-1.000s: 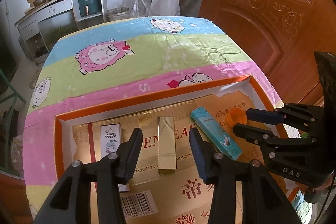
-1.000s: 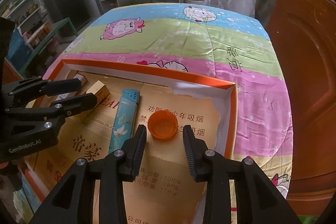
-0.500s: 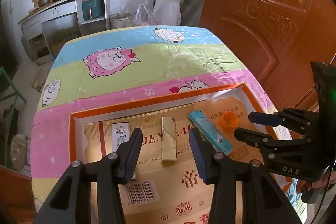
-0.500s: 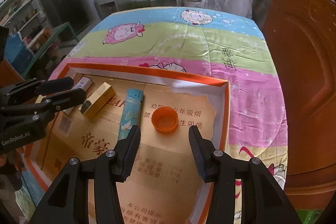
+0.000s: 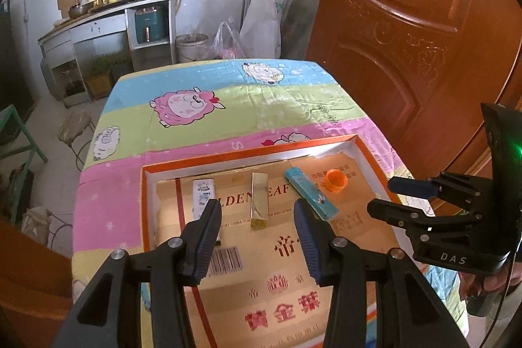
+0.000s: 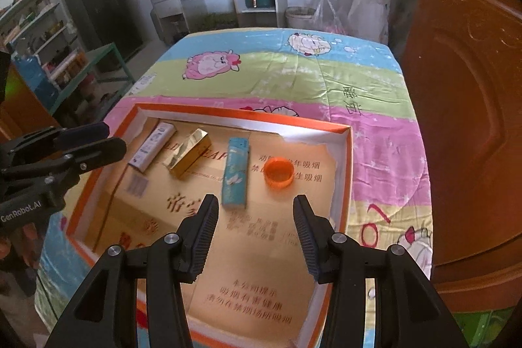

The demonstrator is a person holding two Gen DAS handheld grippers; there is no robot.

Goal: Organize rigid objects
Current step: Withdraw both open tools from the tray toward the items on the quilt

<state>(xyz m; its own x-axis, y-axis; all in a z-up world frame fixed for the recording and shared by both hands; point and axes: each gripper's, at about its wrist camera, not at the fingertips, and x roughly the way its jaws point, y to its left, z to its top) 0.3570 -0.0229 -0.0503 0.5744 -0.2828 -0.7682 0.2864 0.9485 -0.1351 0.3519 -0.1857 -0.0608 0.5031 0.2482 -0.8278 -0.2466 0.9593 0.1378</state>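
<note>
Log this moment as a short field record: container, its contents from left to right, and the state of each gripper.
container: shallow orange-rimmed tray lined with printed cardboard, on a cartoon-sheep tablecloth
contents, left to right: white box; gold box; teal box; orange cap
arrangement: all four lie apart in a rough row near the far wall of the tray
left gripper: jaws open, empty, above the tray
right gripper: jaws open, empty, above the tray

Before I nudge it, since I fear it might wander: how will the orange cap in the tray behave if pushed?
The orange cap rests flat on its round base, open side up, so it would probably slide rather than roll. It looks like thin hollow plastic, likely very light. The tray's cardboard liner looks smooth, so it may skid easily.
</note>
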